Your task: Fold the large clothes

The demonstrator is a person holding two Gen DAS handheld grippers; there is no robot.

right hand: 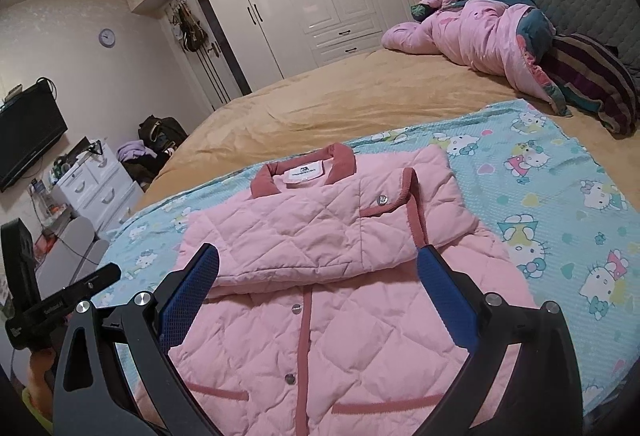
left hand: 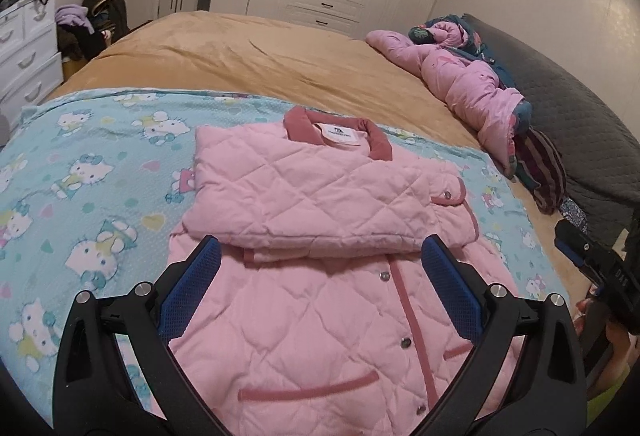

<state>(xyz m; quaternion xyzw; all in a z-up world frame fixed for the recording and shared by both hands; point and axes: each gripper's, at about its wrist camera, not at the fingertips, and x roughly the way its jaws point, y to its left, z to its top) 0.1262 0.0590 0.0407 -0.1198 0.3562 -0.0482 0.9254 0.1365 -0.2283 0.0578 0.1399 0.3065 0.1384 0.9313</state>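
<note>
Left wrist view: the left gripper hangs released over the pink jacket, sleeves folded; the right gripper, at 3 o'clock, is also released

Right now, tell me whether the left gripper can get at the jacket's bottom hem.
Probably yes. The left gripper is open and hovers over the pink quilted jacket, nothing lying between; the right gripper is open too. The hem itself is out of frame.
</note>
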